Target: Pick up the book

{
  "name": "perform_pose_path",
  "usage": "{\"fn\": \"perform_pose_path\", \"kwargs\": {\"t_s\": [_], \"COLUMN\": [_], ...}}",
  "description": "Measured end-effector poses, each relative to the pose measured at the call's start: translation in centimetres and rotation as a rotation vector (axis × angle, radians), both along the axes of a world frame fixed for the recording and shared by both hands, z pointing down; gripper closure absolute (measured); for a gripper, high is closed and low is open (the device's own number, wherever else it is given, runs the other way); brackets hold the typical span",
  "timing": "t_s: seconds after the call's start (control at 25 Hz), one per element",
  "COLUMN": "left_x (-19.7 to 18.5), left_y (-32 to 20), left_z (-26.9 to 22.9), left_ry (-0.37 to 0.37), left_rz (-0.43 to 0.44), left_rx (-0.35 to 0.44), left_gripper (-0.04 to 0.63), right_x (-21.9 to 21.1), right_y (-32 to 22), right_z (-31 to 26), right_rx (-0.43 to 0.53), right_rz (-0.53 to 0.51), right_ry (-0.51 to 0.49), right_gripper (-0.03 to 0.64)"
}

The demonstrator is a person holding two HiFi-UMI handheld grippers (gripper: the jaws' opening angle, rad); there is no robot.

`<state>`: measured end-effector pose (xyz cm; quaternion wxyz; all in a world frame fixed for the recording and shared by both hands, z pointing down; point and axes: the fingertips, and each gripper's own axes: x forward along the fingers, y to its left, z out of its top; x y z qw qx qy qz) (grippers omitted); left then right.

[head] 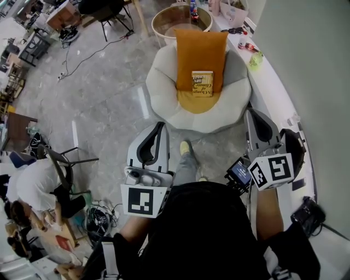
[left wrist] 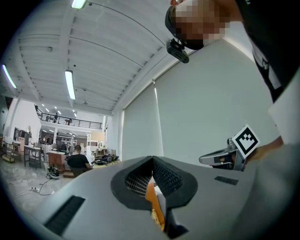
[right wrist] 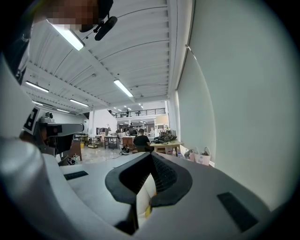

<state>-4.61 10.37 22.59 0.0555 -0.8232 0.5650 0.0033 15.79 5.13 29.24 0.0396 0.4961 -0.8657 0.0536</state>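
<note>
The book [head: 202,83] stands upright on the yellow seat pad [head: 192,104] of a pale, rounded armchair [head: 162,90], its cover facing out and its back leaning on the orange cushion [head: 200,52]; it sits at the far middle of the scene, well apart from both tools.

The left hand-held gripper [head: 160,125] is held near, to the left of the chair's front edge, pointing towards it; in its own view the jaws are pressed together at the tips [left wrist: 152,159] with nothing between them, and a sliver of the orange cushion shows through the gap below.

The right hand-held gripper [head: 252,112] is held near on the right, just beside the chair's right flank; its jaws also meet tip to tip [right wrist: 151,153], empty.

Between the two, a shoe [head: 186,147] rests on the grey floor [head: 104,93]; beyond the chair stands a round table [head: 162,15].
</note>
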Motion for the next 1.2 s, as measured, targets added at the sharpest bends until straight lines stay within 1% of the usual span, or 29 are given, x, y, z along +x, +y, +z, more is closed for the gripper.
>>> {"fn": "perform_pose_path", "kwargs": {"t_s": [0.08, 0.28, 0.44, 0.64, 0.8, 1.2], "left_x": [-0.4, -1.2, -2.0, -3.3, -4.0, -6.5], "left_y": [-1.5, -4.8, -6.8, -9.3, -11.2, -16.0], "left_z": [0.0, 0.3, 0.7, 1.4, 1.4, 2.0], "left_ry": [0.003, 0.001, 0.027, 0.012, 0.029, 0.04], "left_rz": [0.004, 0.013, 0.007, 0.0, 0.014, 0.047], "left_rx": [0.003, -0.019, -0.052, -0.069, -0.069, -0.088], "left_gripper": [0.584, 0.584, 0.584, 0.584, 0.584, 0.584], "right_x": [-0.4, -1.2, -1.9, -3.1, -4.2, -6.8], "right_y": [-1.3, -4.1, -5.9, -8.2, -9.9, -14.0], "right_z": [0.0, 0.0, 0.5, 1.1, 1.2, 1.7], "right_rx": [-0.003, -0.019, -0.037, -0.046, -0.048, -0.063], "right_rz": [0.001, 0.007, 0.01, 0.01, 0.013, 0.031], "right_ry": [0.006, 0.016, 0.022, 0.03, 0.047, 0.079], "right_gripper": [0.603, 0.603, 0.603, 0.603, 0.603, 0.603]}}
